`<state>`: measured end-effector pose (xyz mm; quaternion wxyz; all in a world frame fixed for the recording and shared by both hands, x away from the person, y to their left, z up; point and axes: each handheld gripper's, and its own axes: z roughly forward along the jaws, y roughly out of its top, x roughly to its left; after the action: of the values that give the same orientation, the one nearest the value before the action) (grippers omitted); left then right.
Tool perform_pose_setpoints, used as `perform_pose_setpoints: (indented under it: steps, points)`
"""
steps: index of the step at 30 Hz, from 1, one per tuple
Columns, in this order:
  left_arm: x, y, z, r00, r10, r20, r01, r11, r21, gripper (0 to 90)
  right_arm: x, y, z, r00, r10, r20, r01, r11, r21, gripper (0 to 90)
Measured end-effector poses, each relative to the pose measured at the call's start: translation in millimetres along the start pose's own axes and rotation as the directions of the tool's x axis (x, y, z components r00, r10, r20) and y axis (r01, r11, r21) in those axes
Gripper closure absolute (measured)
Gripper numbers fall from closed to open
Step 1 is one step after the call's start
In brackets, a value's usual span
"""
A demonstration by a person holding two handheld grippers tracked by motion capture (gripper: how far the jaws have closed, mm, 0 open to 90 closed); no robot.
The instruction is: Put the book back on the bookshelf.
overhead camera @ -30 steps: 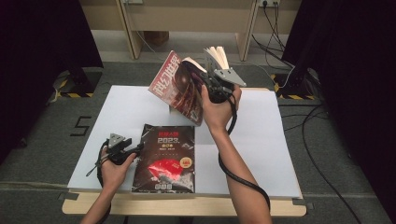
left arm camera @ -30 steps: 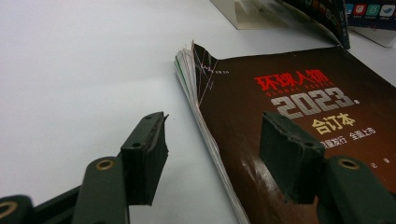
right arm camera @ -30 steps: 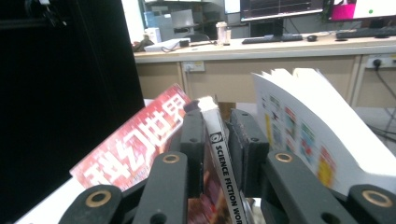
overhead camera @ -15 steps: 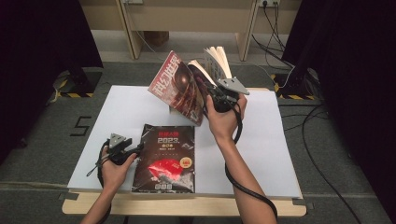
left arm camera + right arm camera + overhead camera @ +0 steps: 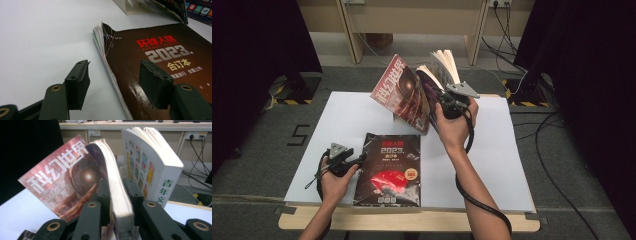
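A red magazine (image 5: 402, 95) with white characters is held up above the white table (image 5: 512, 165), tilted. My right gripper (image 5: 440, 99) is shut on the page block of the red magazine (image 5: 62, 182), and the right gripper's (image 5: 117, 188) jaws have just been closing on it. A dark magazine (image 5: 388, 170) marked 2023 lies flat near the front edge. My left gripper (image 5: 358, 161) rests at its left edge. In the left gripper view, the open left gripper (image 5: 115, 82) straddles the spine of the dark magazine (image 5: 160, 50), one jaw over the table and one over the cover.
A thick white book (image 5: 155, 170) with green characters stands close behind the red magazine, its pages fanned at the top (image 5: 446, 61). A pale stand (image 5: 399, 119) sits on the table under the raised magazine. Cables and table legs lie beyond the far edge.
The right gripper has shifted slightly to the right with the red magazine. The left gripper and the dark magazine have stayed put.
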<state>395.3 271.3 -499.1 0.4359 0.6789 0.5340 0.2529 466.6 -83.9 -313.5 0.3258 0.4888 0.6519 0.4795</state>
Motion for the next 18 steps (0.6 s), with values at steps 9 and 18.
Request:
perform_pose_setpoints:
  steps: [9, 18]
  points:
    - [-0.5, 0.1, 0.2, 1.0, 0.002, -0.003, -0.002, 1.0, 0.002, 40.7, -3.4, 1.9, -1.6, 0.9996, -0.028, 0.006, 0.028, 0.999, 0.036, 82.8]
    - [-0.4, 0.1, 0.3, 1.0, 0.002, -0.002, -0.002, 1.0, 0.003, 40.8, -2.3, 4.8, 0.0, 0.9995, -0.03, 0.012, 0.03, 1.0, 0.001, 83.4]
